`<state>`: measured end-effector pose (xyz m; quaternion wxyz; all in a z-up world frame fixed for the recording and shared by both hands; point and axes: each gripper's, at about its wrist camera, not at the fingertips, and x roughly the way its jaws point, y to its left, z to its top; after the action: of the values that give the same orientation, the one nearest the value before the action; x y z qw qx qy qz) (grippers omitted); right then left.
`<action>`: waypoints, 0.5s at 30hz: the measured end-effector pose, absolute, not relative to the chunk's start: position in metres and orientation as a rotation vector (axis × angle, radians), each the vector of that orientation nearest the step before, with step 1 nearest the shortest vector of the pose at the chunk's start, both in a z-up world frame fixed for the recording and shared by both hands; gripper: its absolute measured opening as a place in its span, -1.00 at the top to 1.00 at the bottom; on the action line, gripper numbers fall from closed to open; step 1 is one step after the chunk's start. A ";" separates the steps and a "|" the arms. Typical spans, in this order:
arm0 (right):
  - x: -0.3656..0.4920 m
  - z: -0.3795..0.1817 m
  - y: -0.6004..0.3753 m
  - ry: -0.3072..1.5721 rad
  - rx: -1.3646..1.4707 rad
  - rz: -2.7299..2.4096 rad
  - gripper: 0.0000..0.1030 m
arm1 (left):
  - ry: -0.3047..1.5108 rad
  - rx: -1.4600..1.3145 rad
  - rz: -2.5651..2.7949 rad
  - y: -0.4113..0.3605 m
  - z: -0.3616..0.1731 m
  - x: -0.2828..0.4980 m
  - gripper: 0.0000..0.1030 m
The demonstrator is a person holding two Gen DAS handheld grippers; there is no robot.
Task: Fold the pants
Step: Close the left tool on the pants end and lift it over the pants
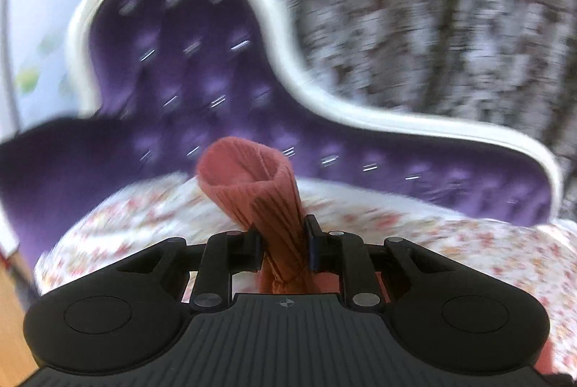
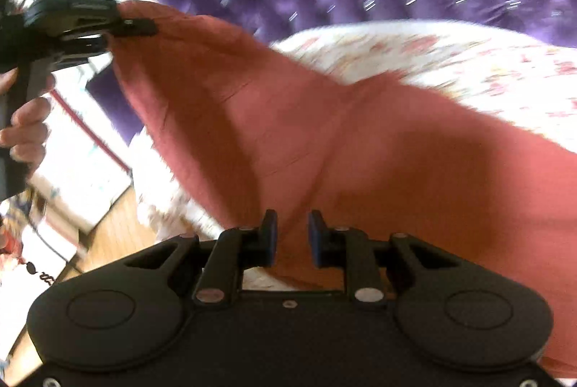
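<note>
Both the left hand-held gripper (image 1: 283,239) and right hand-held gripper (image 2: 291,235) clamp the lifted pants (image 2: 324,134).

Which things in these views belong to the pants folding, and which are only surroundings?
Part of the job:
- red pants, lifted above the bed
- left gripper, clamped on a bunched part of the fabric
- right gripper, fabric between its fingers

Just surroundings:
- floral bedsheet
- purple tufted headboard
- patterned curtain
- wooden floor
</note>
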<state>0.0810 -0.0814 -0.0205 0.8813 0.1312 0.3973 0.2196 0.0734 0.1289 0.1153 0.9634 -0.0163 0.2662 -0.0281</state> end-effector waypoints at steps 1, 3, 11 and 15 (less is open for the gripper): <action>0.078 -0.018 -0.092 0.813 0.288 0.434 0.39 | 0.525 -0.013 -0.090 0.112 0.121 0.070 0.60; 0.072 -0.017 -0.120 0.788 0.326 0.375 0.39 | 0.507 0.026 -0.163 0.075 0.128 0.064 0.60; 0.036 -0.032 -0.225 0.777 0.464 0.116 0.39 | 0.614 0.133 -0.452 -0.085 0.068 0.048 0.60; 0.015 -0.047 -0.262 0.808 0.512 0.018 0.39 | 0.753 0.194 -0.555 -0.142 0.014 0.047 0.59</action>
<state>0.0146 -0.2621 -0.0465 0.8877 0.2461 0.3889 0.0086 0.0467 -0.1420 0.0136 0.8882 0.0931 0.3621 -0.2670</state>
